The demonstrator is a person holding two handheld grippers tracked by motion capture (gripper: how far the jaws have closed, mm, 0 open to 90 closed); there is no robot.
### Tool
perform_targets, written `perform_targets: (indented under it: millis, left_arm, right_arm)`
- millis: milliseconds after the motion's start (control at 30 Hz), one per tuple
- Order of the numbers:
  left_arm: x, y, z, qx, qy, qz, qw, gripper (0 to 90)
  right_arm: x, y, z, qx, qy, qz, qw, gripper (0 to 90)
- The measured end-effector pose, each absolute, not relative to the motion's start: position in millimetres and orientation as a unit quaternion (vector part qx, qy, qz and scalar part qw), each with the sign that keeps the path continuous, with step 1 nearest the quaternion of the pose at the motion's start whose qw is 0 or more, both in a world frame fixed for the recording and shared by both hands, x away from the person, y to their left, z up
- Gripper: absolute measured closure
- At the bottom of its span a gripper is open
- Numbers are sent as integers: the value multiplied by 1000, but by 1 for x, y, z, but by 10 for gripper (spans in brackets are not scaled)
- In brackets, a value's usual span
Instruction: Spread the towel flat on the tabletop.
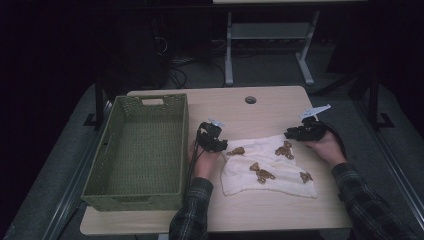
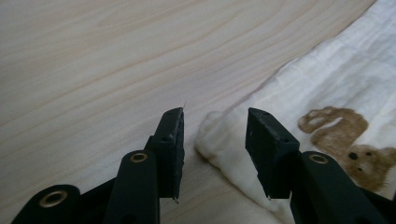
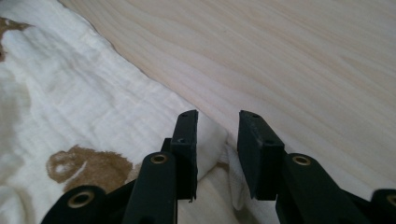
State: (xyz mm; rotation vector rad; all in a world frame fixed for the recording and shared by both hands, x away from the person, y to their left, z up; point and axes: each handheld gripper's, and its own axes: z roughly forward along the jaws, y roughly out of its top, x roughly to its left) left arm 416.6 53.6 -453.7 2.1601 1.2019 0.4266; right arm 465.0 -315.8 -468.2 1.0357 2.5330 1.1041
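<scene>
I held a gripper in each hand over the cloth (image 1: 270, 167), which lay spread on the surface (image 1: 240, 107) in the lower middle of the high view, just right of the green basket (image 1: 137, 150). My left gripper (image 1: 216, 145) sat at the cloth's upper left corner and my right gripper (image 1: 294, 134) at its upper right corner. In the left gripper view the jaws stood spread, with the cloth's rolled corner (image 2: 215, 135) lying between them and a gap showing on either side of it, so the pads pressed on nothing. In the right gripper view the jaws were spread as well, though more narrowly, and the corner (image 3: 212, 144) lay slack in the gap; the left pad looked close to the fabric, but I saw no pinch on it. The cloth, white with brown bear prints, lay mostly flat, with a few wrinkles and an uneven lower edge toward the bottom of the frame. The basket at the left of the high view held nothing I could see. I judged the work to stand between steps: the cloth was laid out and both far corners were free of my grippers, while any folding, or moving it into the basket, was not yet done.
</scene>
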Motion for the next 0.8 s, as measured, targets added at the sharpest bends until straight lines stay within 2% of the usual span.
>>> perform_targets:
  millis: [133, 233, 300, 367, 800]
  left_arm:
    - [420, 52, -460, 822, 455, 156, 305, 589]
    - [422, 53, -463, 823, 451, 150, 313, 697]
    - [423, 52, -461, 823, 448, 151, 314, 803]
    - [424, 52, -460, 821, 448, 157, 317, 849]
    - [456, 40, -438, 810, 434, 192, 343, 865]
  right_arm:
    - [466, -314, -471, 354, 855, 367, 89, 717]
    - [466, -313, -472, 353, 858, 363, 89, 786]
    - [466, -312, -473, 348, 860, 363, 91, 830]
    - [465, -312, -472, 345, 860, 363, 94, 848]
    - [474, -329, -449, 363, 837, 389, 127, 853]
